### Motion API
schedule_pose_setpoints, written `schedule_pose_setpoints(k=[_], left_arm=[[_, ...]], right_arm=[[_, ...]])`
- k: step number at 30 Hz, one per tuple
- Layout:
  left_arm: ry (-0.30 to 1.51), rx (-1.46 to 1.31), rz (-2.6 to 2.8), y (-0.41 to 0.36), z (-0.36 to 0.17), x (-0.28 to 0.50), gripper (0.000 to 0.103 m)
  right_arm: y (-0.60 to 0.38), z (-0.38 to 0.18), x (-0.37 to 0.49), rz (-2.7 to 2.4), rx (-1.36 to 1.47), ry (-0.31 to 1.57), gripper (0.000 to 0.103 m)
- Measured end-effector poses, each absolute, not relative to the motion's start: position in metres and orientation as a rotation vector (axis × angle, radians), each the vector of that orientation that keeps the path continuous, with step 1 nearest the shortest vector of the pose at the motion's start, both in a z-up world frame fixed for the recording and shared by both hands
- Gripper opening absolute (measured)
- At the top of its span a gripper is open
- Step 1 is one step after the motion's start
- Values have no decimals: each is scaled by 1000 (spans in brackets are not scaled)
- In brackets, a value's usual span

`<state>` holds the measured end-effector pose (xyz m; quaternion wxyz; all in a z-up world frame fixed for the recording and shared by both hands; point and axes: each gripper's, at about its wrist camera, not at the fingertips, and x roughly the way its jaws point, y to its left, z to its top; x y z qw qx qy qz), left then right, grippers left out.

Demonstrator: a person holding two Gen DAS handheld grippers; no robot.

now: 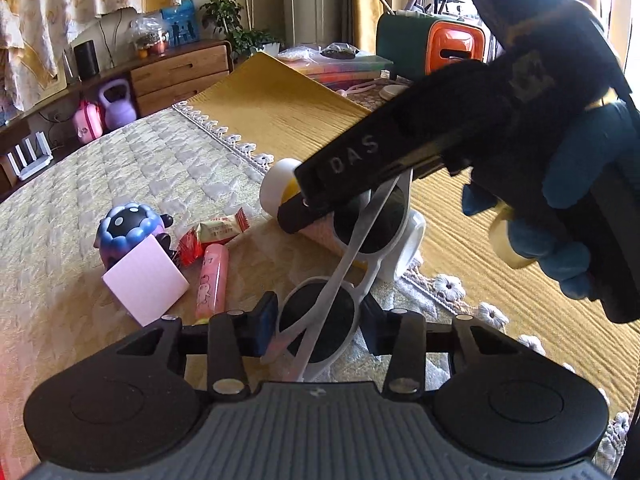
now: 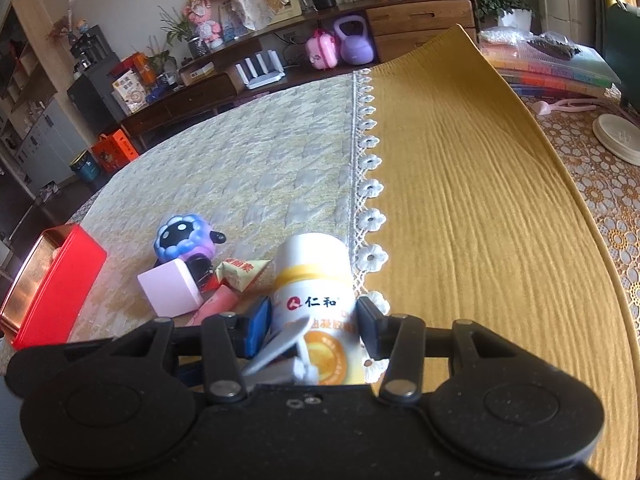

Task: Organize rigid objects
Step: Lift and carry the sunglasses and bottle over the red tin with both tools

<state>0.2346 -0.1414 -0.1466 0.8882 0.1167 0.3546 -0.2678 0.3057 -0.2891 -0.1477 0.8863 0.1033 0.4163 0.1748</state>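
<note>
Pinching sunglasses (image 1: pixel 320 316), left gripper (image 1: pixel 320 324) steadies frame for lifting; right gripper (image 2: pixel 312 324) clamps bottle (image 2: pixel 312 280), clearing clutter.

Your left gripper (image 1: pixel 318 326) brackets the white-framed round sunglasses (image 1: pixel 320 320) | white-and-yellow pill bottle (image 2: pixel 312 304) behind them, between your right gripper's (image 2: pixel 312 326) fingers | left of it: pale pink cube box (image 1: pixel 146 282), blue-purple sheep figurine (image 1: pixel 126 232) behind it | red tin box (image 2: pixel 52 284) far left.

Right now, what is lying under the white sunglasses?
Under the white sunglasses, between the left tongs, lies the white bottle on its side on the cloth. The glasses and right tongs cover its label.
</note>
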Motion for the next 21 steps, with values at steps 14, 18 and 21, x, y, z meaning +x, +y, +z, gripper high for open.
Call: schedule_pose_setpoints(k=[14,18,21], left_arm=[[793,163,-495,-117,-138,208,33],[799,140,-458,-106,-134,197,29],[811,117,-435,-96,-131,189,28]], right_arm=[[-285,-135,293,318,211,847,44],[-288,-126,272,304,203,825,44],[-289,-121,251,311,208,814,44]])
